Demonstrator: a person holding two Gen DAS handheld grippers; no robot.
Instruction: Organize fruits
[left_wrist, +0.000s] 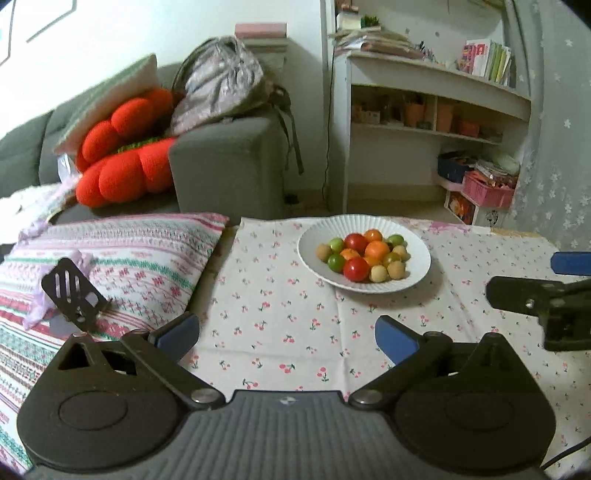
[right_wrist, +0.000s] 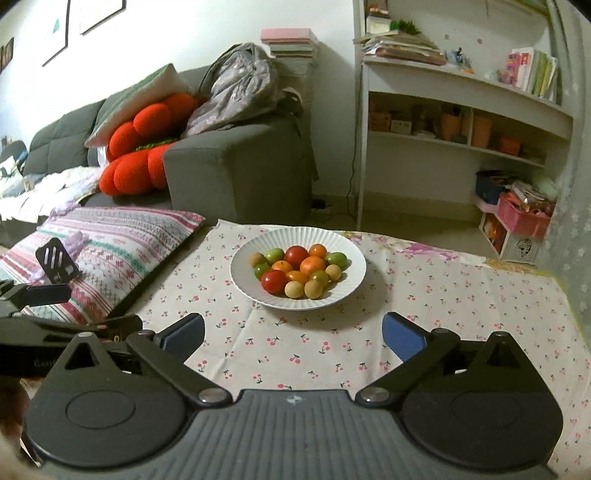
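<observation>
A white ribbed plate sits on the cherry-print tablecloth. It holds several small fruits: red ones, orange ones, green ones and pale yellow ones. My left gripper is open and empty, low over the cloth, short of the plate. My right gripper is open and empty, also short of the plate. The right gripper shows at the right edge of the left wrist view.
A striped patterned pillow with a black slotted bracket lies left of the cloth. A grey sofa with red cushions stands behind. A white shelf unit and pink basket stand at the back right.
</observation>
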